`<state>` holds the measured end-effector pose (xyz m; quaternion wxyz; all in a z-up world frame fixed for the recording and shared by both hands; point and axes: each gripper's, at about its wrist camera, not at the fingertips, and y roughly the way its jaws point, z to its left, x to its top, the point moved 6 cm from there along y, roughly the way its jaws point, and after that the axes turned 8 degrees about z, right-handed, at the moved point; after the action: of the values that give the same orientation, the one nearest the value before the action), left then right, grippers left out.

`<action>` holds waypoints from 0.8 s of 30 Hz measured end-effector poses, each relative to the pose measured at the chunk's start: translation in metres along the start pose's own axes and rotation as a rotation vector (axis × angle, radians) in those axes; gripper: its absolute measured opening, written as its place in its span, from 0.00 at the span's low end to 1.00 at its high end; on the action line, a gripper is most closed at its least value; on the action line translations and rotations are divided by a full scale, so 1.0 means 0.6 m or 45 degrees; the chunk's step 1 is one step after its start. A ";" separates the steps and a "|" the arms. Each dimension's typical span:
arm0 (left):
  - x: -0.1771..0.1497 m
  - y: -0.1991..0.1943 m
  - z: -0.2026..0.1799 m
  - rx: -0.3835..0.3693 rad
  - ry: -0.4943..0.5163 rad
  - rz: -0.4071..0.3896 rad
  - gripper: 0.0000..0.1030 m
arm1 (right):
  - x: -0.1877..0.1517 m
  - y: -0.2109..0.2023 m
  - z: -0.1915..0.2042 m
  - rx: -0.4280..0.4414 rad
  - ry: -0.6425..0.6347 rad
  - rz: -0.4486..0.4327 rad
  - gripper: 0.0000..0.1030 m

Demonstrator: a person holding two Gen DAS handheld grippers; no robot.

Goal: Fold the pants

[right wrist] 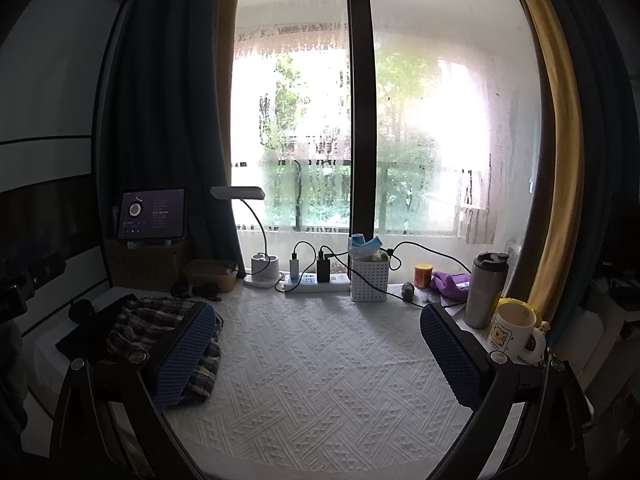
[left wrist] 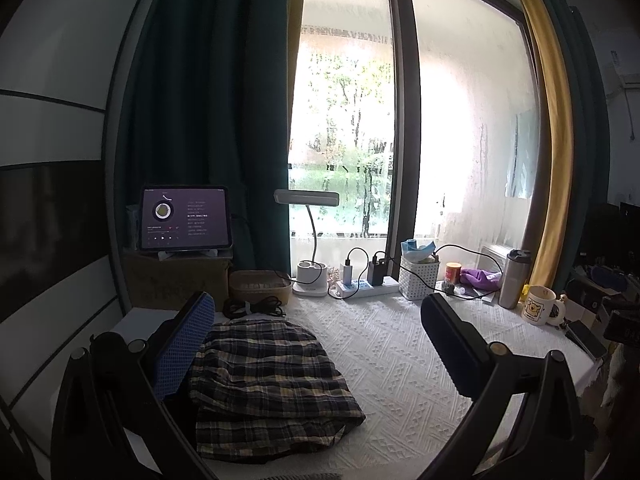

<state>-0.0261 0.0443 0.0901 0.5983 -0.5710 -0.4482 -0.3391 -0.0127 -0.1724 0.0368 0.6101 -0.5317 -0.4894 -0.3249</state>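
The plaid pants (left wrist: 264, 384) lie folded in a compact bundle on the white textured cloth (left wrist: 392, 360), at the left of the table. My left gripper (left wrist: 320, 344) is open and empty, held above the table, with the bundle below and between its fingers, closer to the left finger (left wrist: 188, 344). In the right wrist view the pants (right wrist: 160, 320) lie at the left, partly hidden behind the left finger (right wrist: 184, 356). My right gripper (right wrist: 320, 356) is open and empty over the bare cloth (right wrist: 320, 380), to the right of the pants.
Along the window sill stand a tablet (left wrist: 186, 218) on a box, a desk lamp (left wrist: 310, 276), a power strip (left wrist: 366, 286) with chargers, a white basket (left wrist: 418, 276), a steel tumbler (left wrist: 516, 280) and a mug (left wrist: 538, 304). A phone (left wrist: 586, 338) lies at the right edge.
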 end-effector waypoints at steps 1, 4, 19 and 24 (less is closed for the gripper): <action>0.000 0.000 -0.001 -0.001 0.001 0.000 0.99 | 0.000 0.000 0.000 -0.001 0.001 0.000 1.00; 0.000 -0.002 -0.001 -0.003 0.002 -0.002 0.99 | 0.000 0.000 -0.001 -0.003 0.002 0.001 1.00; 0.000 -0.003 -0.005 -0.009 0.006 0.001 0.99 | -0.001 0.002 -0.002 -0.002 -0.001 0.006 1.00; 0.000 -0.003 -0.006 -0.008 0.006 0.000 0.99 | -0.001 0.000 0.000 -0.001 -0.004 0.006 1.00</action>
<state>-0.0271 0.0406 0.0909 0.5976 -0.5722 -0.4457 -0.3418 -0.0128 -0.1727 0.0362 0.6099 -0.5336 -0.4888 -0.3230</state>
